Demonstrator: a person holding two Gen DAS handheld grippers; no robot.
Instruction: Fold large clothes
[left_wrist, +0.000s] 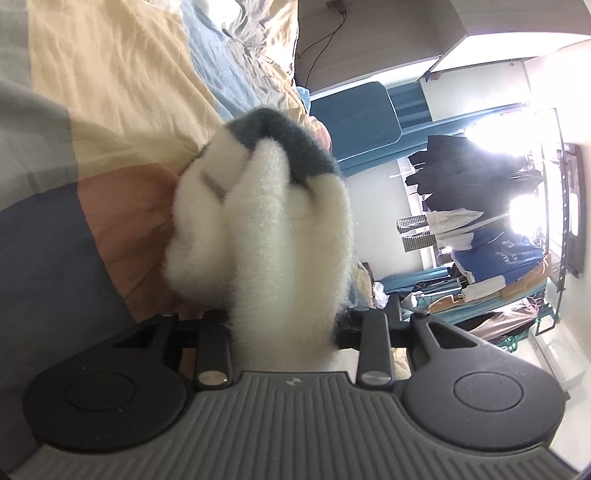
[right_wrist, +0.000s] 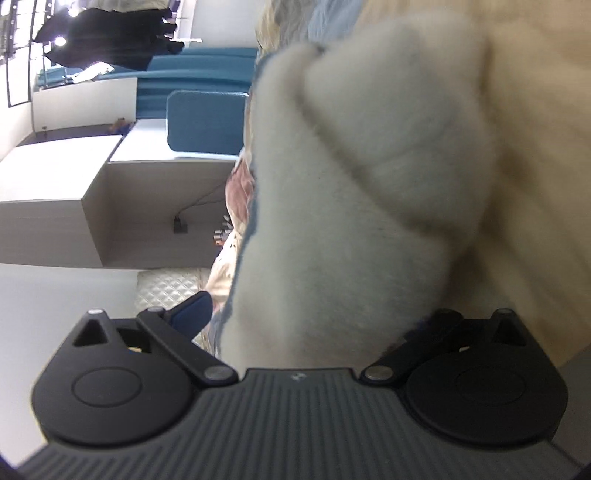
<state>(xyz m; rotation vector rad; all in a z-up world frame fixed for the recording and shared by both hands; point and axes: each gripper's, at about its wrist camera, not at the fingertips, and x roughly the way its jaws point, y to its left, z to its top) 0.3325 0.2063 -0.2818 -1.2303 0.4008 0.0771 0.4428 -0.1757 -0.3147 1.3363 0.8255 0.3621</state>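
The left tool (left_wrist: 284, 325) is clenched on a bunched fold of the fluffy white garment (left_wrist: 280, 229), showing its grey-blue band above the patchwork bedspread (left_wrist: 110, 92). The right view shows the right tool (right_wrist: 306, 332) spread wide, the garment (right_wrist: 351, 203) between its links, ungripped.

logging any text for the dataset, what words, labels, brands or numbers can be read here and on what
Nothing can be read.
Blue shirt on the clothes rack: pale print, too small and blurred to read.
Left gripper body: a small emblem, no letters.
Right gripper body: the same small emblem, blurred.
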